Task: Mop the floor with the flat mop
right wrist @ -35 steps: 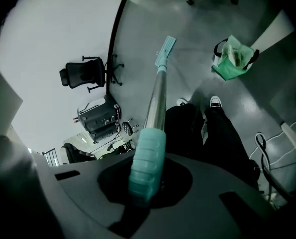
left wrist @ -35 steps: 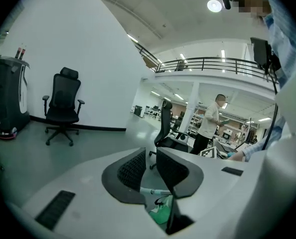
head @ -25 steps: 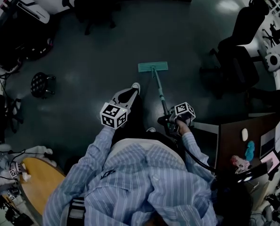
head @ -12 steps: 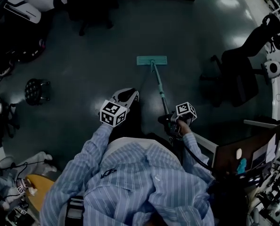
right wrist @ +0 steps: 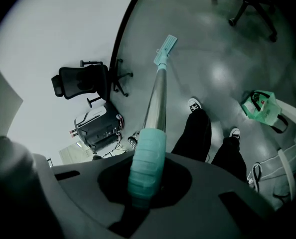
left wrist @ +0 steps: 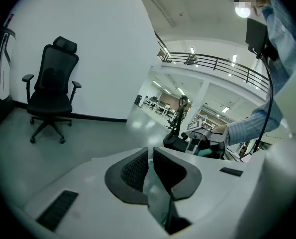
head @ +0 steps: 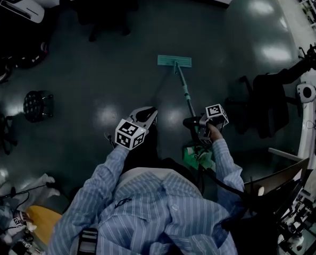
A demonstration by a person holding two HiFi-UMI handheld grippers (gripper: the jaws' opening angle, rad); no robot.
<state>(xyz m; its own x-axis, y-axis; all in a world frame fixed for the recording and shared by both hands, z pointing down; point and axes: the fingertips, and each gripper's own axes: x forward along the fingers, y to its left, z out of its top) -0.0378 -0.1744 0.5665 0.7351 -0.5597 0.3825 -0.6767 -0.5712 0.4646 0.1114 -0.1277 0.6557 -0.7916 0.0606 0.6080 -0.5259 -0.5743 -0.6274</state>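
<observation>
The flat mop has a teal head lying flat on the dark floor ahead of me, and its pole slants back to my right gripper. In the right gripper view, the right gripper is shut on the mop's teal handle grip; the metal pole runs down to the mop head. My left gripper hovers to the left of the pole, apart from it. In the left gripper view the left gripper is shut with nothing in it.
A black office chair stands at the far wall and another chair to the right. A round stool is at the left. A green bag sits by my feet. A wooden table edge is at lower left.
The person has stepped forward and the mop head has slid further away across the floor. The green bag has come into view near the feet. Both grippers kept their states.
</observation>
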